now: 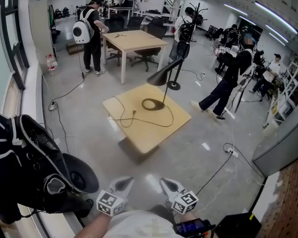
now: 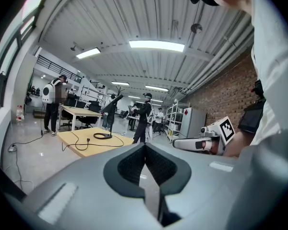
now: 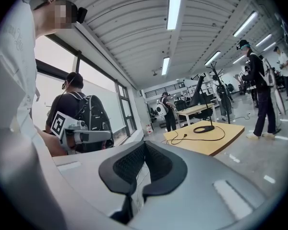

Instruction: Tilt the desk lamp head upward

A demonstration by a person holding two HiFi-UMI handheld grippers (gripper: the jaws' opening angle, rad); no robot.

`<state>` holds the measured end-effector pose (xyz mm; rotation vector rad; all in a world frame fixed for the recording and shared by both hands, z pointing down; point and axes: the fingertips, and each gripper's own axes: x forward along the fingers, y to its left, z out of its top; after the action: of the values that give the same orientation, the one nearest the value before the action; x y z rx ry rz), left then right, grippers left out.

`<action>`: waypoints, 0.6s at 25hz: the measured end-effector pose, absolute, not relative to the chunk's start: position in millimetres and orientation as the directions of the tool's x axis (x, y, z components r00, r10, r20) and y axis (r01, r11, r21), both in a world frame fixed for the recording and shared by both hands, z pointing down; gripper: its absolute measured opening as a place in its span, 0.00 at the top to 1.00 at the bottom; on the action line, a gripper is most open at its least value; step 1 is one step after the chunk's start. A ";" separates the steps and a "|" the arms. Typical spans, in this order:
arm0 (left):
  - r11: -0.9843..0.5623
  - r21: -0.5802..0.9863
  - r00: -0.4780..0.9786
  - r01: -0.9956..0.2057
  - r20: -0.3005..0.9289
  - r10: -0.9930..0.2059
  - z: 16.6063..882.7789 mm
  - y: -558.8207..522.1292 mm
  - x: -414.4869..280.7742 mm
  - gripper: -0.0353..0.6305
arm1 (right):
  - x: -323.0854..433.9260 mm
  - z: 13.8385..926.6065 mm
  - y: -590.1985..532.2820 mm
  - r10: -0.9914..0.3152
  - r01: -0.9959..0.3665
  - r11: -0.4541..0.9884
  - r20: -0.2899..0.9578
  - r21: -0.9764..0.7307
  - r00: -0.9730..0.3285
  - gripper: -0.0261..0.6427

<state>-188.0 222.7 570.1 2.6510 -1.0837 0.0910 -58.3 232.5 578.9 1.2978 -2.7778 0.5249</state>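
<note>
Standing on a low wooden table (image 1: 149, 133), well ahead across open floor: the desk lamp (image 1: 165, 90). Dark cone of a lamp head (image 1: 164, 72), long axis sloping down toward the left of the head view, wide mouth lowest. Held low near the body, left hand-held gripper (image 1: 123, 182) and right hand-held gripper (image 1: 167, 183), each with jaws pressed together on nothing. Lying roughly midway ahead of both, perhaps slightly nearer the right, though hard to judge from so far.
</note>
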 end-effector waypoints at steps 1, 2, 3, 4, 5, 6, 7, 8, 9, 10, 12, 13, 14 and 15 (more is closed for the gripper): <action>-0.683 0.229 0.718 -0.694 0.160 -0.677 570.4 223.2 -187.0 0.94 | -56.1 579.7 233.4 -0.741 -0.753 0.592 0.174 -0.286 -0.649 0.94; -0.683 0.230 0.719 -0.693 0.159 -0.676 570.0 223.8 -186.2 0.94 | -54.1 580.4 234.3 -0.741 -0.755 0.591 0.178 -0.285 -0.647 0.94; -0.684 0.230 0.720 -0.692 0.159 -0.675 569.2 224.5 -185.6 0.94 | -52.8 580.6 235.1 -0.742 -0.756 0.589 0.179 -0.285 -0.646 0.94; -0.685 0.230 0.721 -0.691 0.158 -0.674 568.6 225.1 -185.5 0.94 | -52.2 580.4 235.6 -0.744 -0.758 0.587 0.180 -0.284 -0.644 0.94; -0.686 0.229 0.722 -0.690 0.158 -0.674 568.4 225.4 -185.7 0.94 | -52.0 580.1 236.0 -0.745 -0.759 0.586 0.180 -0.284 -0.643 0.94; -0.687 0.228 0.722 -0.690 0.157 -0.673 568.1 225.6 -186.0 0.94 | -52.1 579.8 236.2 -0.746 -0.760 0.586 0.180 -0.283 -0.642 0.94; -0.687 0.227 0.723 -0.690 0.157 -0.673 567.8 225.8 -186.2 0.94 | -52.3 579.4 236.5 -0.746 -0.760 0.586 0.180 -0.281 -0.641 0.94; -0.688 0.226 0.723 -0.690 0.156 -0.673 568.0 226.0 -186.4 0.94 | -52.4 578.8 236.9 -0.746 -0.760 0.586 0.181 -0.280 -0.641 0.94; -0.688 0.225 0.723 -0.690 0.155 -0.673 568.2 226.1 -186.4 0.94 | -52.3 578.1 237.1 -0.745 -0.760 0.587 0.182 -0.278 -0.642 0.94; -0.689 0.224 0.723 -0.689 0.154 -0.674 568.0 226.0 -186.2 0.94 | -51.9 577.2 237.1 -0.745 -0.761 0.588 0.182 -0.276 -0.642 0.94; -0.689 0.221 0.722 -0.690 0.152 -0.675 566.2 224.7 -185.8 0.94 | -50.9 576.0 235.7 -0.748 -0.762 0.586 0.179 -0.275 -0.639 0.94; -0.689 0.221 0.722 -0.690 0.151 -0.675 565.3 223.5 -185.9 0.94 | -50.7 575.6 234.6 -0.749 -0.763 0.586 0.177 -0.275 -0.639 0.94; -0.688 0.220 0.721 -0.691 0.151 -0.676 565.0 221.8 -186.2 0.94 | -50.8 575.4 233.3 -0.749 -0.763 0.586 0.175 -0.273 -0.638 0.94; -0.688 0.220 0.721 -0.691 0.151 -0.676 565.8 220.0 -186.5 0.94 | -50.9 575.4 231.8 -0.750 -0.763 0.587 0.174 -0.271 -0.638 0.94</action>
<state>-186.5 220.0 565.8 2.6659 -1.0806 0.0841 -50.9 231.8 575.4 1.3167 -2.7614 0.5017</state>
